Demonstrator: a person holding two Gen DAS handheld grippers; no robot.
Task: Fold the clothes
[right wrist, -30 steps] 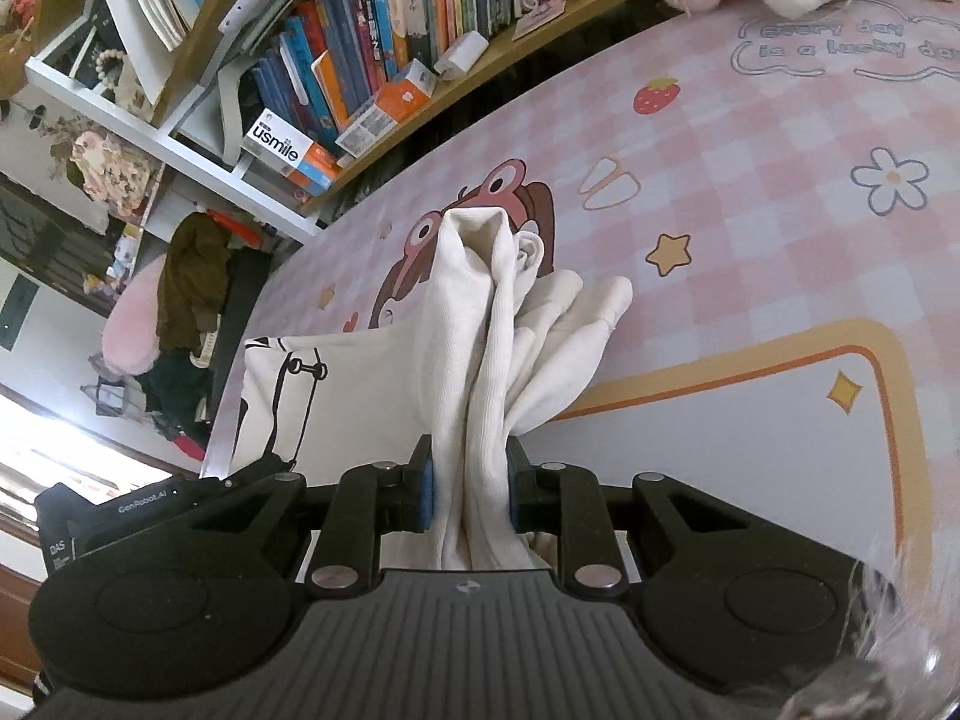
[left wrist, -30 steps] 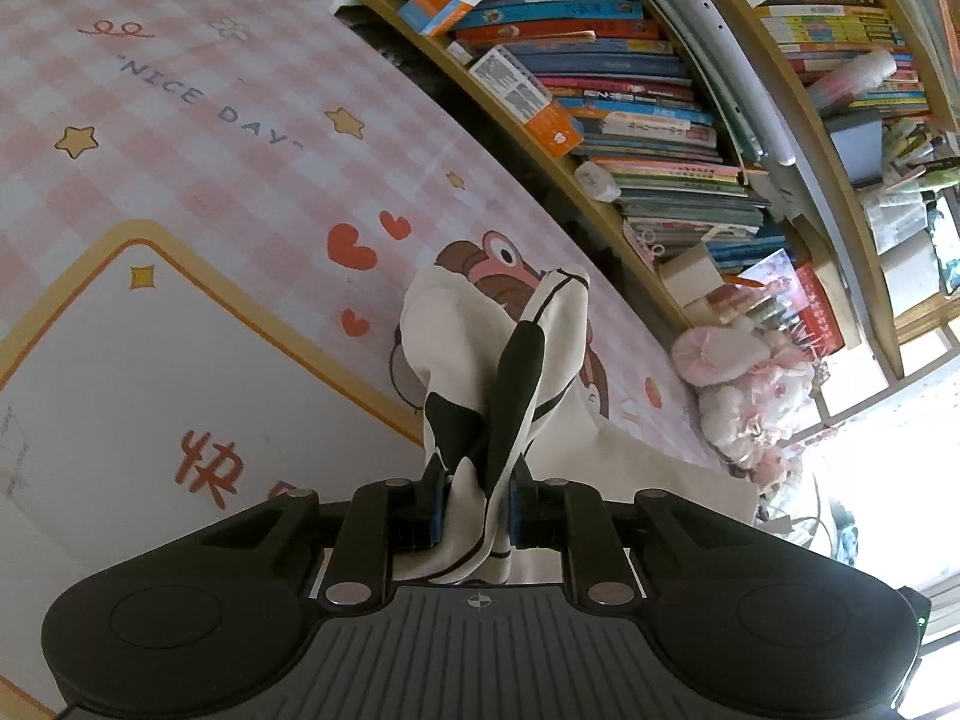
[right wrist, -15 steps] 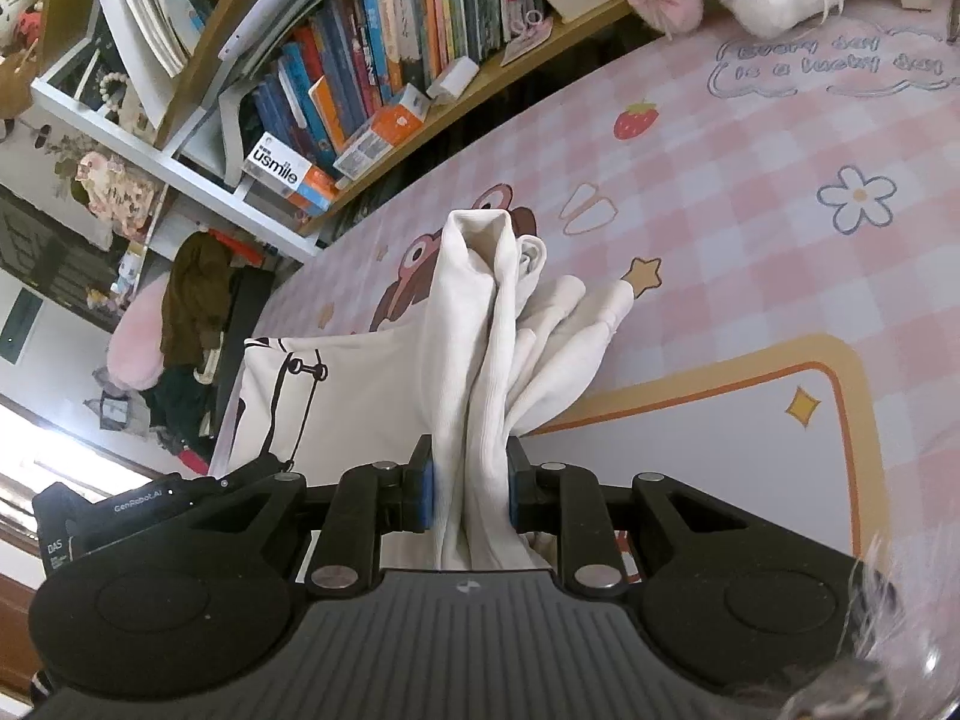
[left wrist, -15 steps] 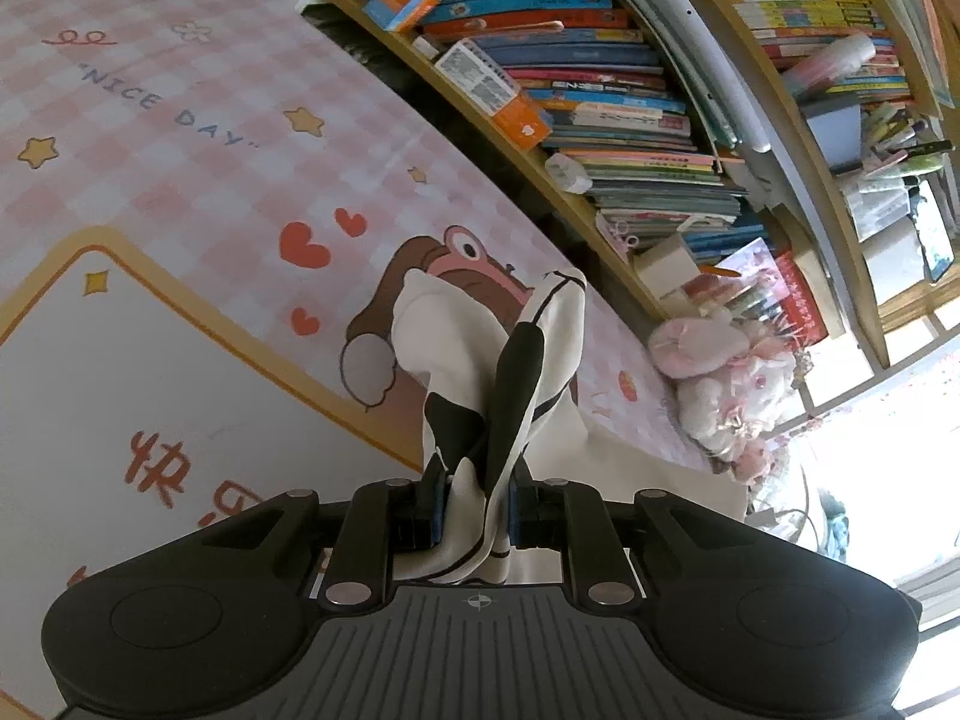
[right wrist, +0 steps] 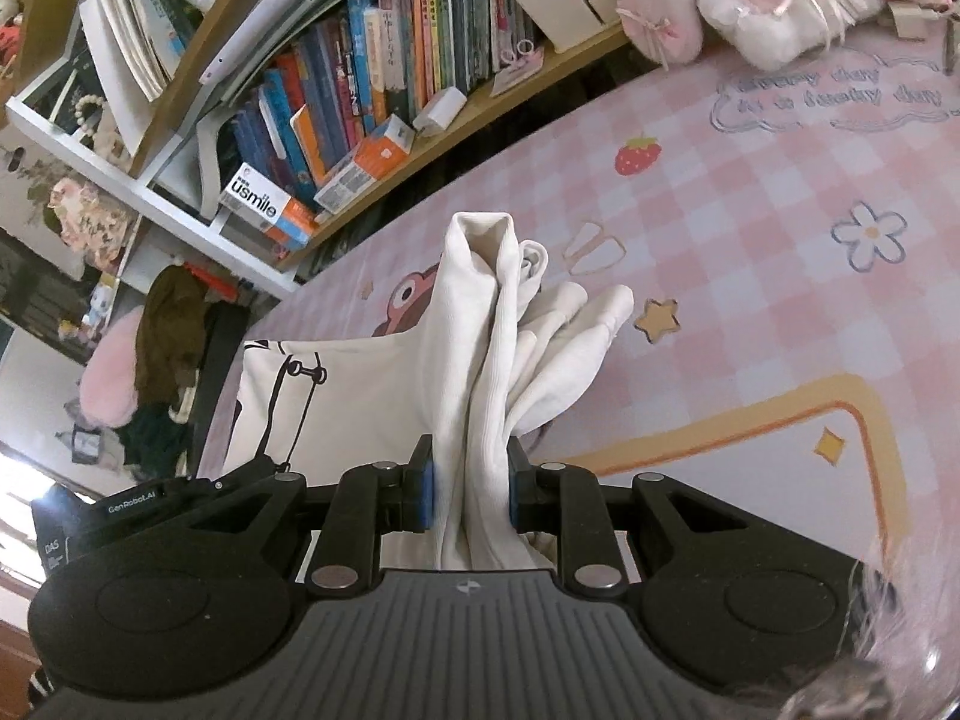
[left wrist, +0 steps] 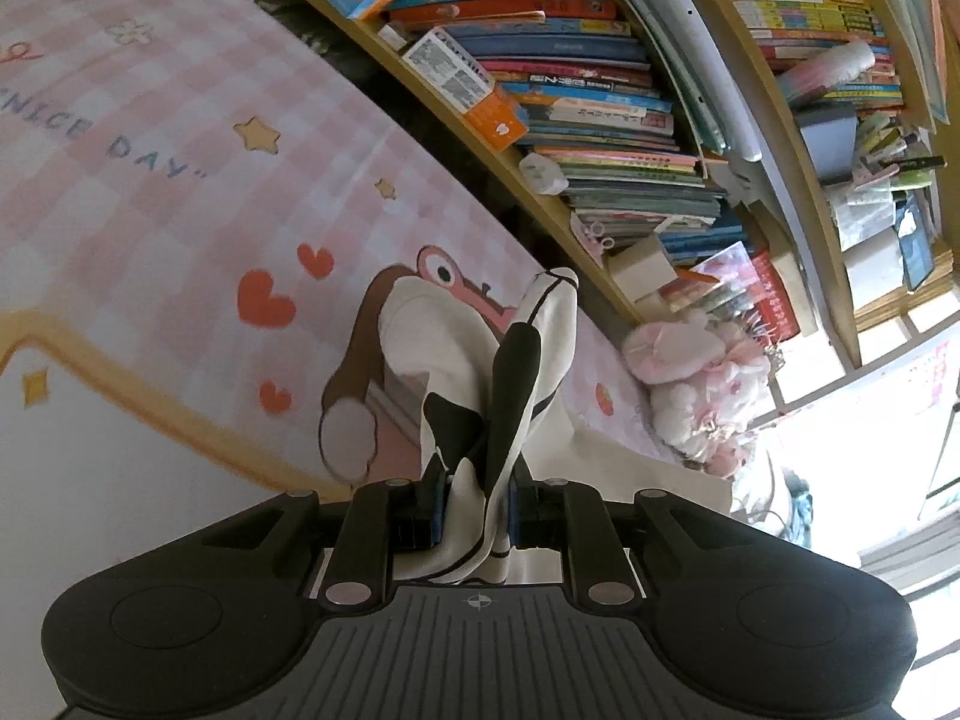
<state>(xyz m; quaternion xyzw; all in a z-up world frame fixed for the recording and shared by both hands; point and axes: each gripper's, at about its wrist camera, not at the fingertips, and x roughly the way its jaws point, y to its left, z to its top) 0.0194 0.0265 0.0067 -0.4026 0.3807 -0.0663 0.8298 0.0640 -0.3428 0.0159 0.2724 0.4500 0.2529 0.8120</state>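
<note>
A white garment with black print is held up over a pink checked table cover (left wrist: 150, 192). In the left wrist view my left gripper (left wrist: 474, 510) is shut on a bunched corner of the garment (left wrist: 528, 360) that carries black patches. In the right wrist view my right gripper (right wrist: 471, 498) is shut on plain white folds of the same garment (right wrist: 480, 312). The rest of the garment (right wrist: 354, 402) spreads flat to the left with a black line drawing on it. The left gripper's body (right wrist: 132, 510) shows at the lower left of that view.
A wooden bookshelf (left wrist: 600, 120) packed with books runs along the far edge of the table. Pink and white plush toys (left wrist: 702, 372) sit at the table's end near the shelf. The table cover (right wrist: 780, 192) has stars, hearts, a flower and a cartoon animal printed on it.
Both grippers have moved toward the bookshelf with the garment still clamped; the shelf and the cartoon animal print appear closer. The grip on the cloth is unchanged.
</note>
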